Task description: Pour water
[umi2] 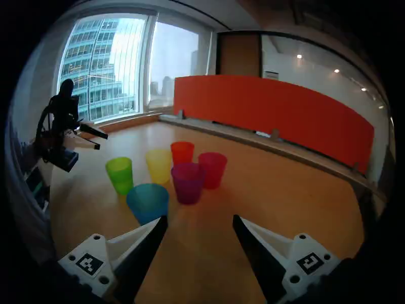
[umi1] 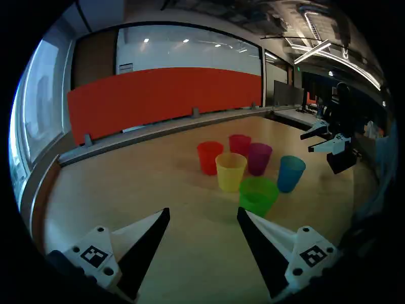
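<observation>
Several plastic cups stand clustered on the wooden table [umi1: 126, 177]. In the left gripper view the green cup [umi1: 258, 195] is nearest, with the yellow cup [umi1: 231, 171], blue cup [umi1: 291, 173], purple cup [umi1: 259, 158], orange-red cup [umi1: 209, 157] and crimson cup [umi1: 239, 144] behind. My left gripper [umi1: 202, 215] is open, just short of the green cup. The right gripper [umi1: 326, 142] hangs at the far right. In the right gripper view the blue cup [umi2: 148, 202] is nearest, beside the purple cup [umi2: 188, 183]. My right gripper [umi2: 199, 219] is open and holds nothing. The left gripper [umi2: 76, 137] shows at far left.
An orange divider panel [umi1: 167, 96] runs along the table's far edge. Large windows [umi2: 101, 66] lie beyond the table. Desks and a dark chair [umi1: 344, 101] stand at the right in the left gripper view. Bare tabletop [umi2: 283, 187] surrounds the cups.
</observation>
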